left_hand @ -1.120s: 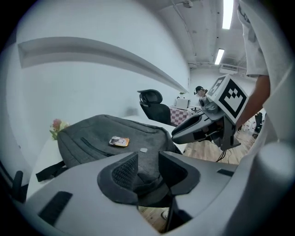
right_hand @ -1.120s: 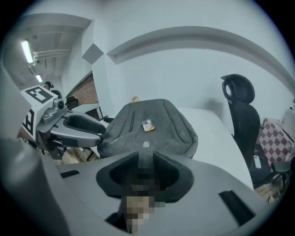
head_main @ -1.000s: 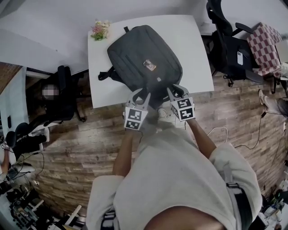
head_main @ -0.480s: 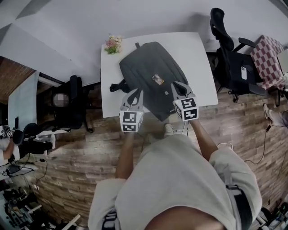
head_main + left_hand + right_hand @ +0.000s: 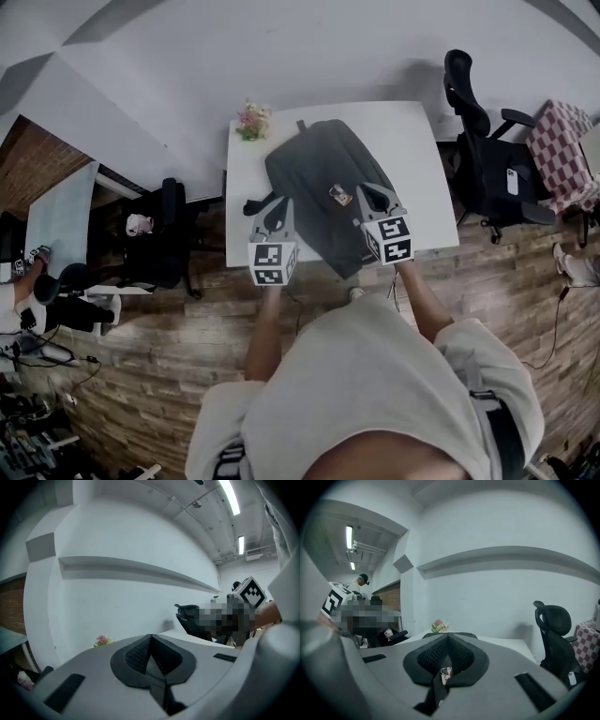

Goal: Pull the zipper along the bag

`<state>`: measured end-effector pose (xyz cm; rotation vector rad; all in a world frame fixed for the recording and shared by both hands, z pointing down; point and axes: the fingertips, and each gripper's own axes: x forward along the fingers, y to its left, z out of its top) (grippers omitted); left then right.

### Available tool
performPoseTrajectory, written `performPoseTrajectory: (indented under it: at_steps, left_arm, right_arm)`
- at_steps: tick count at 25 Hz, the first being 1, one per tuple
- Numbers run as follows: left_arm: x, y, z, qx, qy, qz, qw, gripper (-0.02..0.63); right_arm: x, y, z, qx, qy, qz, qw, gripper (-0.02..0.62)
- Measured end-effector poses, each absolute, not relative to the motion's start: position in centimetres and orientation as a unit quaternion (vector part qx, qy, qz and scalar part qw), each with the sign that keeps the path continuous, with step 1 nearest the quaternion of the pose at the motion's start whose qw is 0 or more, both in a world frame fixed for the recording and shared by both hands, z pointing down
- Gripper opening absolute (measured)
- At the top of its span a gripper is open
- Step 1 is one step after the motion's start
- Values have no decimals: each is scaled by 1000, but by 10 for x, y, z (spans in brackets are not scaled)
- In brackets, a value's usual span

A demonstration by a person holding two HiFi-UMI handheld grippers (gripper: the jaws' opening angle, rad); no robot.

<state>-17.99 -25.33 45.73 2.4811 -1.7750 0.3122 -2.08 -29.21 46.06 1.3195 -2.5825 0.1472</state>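
Two tools: the left hand-held gripper (image 5: 279, 208) and the right hand-held gripper (image 5: 370, 192), one in each of the person's hands, are side by side over the near half of the tabletop (image 5: 417, 150), pointing toward the far wall.
Left grip: clenched. Its jaws have just been closing and meet pad to pad with nothing between them. It hovers at the left edge of the bag (image 5: 319, 173).
Right grip: clenched likewise, jaws just closed on nothing. It hovers over the bag's right side, just beside a small patch (image 5: 340, 195).
Bag position: flat and slantwise on the white tabletop, near end reaching past the near edge.
Zipper: too small to make out.
Flowers (image 5: 252, 119): far left corner, just beside the bag.
Office chair (image 5: 478, 141): black, right of the tabletop.
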Motion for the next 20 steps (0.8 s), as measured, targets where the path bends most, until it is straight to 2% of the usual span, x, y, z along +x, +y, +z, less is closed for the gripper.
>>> performPoseTrajectory:
  at_steps: [20]
  left_arm:
    - [-179, -257, 461, 809, -577, 102, 44, 26]
  right_arm:
    - [-33, -292, 459, 438, -889, 47, 125, 14]
